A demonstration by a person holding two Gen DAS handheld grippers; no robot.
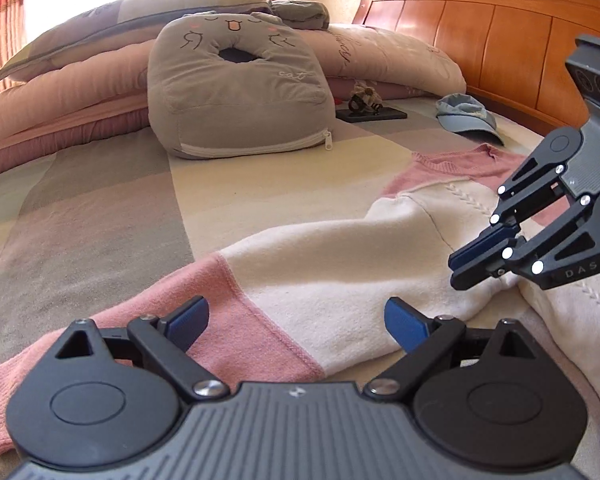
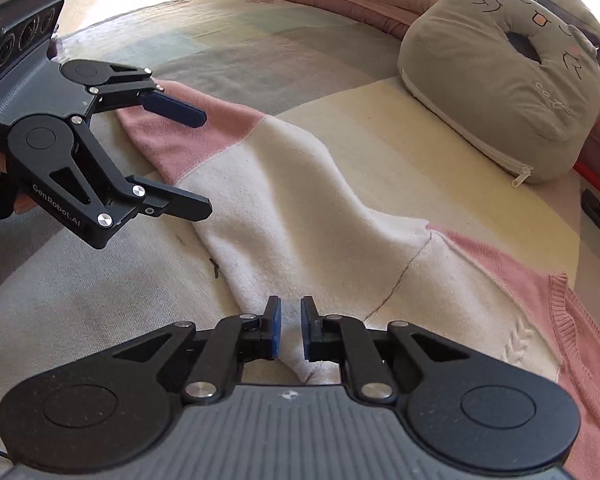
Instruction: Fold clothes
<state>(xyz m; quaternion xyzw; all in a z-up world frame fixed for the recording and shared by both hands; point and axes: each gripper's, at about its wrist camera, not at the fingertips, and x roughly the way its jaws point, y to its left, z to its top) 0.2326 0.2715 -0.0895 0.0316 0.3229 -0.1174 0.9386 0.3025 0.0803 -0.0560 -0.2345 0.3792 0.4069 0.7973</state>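
Pink-and-cream sweater (image 1: pixel 340 280) lies on the bed (image 1: pixel 100 216) — left hand-held gripper (image 1: pixel 296 320) wide open over its sleeve, right hand-held gripper (image 2: pixel 291 330) pinching a fold.

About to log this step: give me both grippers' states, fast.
Left gripper: open, jaws wide over the sweater's sleeve, holding nothing.
Right gripper: shut on a fold of the sweater.

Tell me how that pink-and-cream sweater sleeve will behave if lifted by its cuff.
The sleeve is soft knit, draped in folds, so it would likely hang limp and sag. It probably weighs little, though the attached body may drag. The fuzzy knit looks unlikely to slip.
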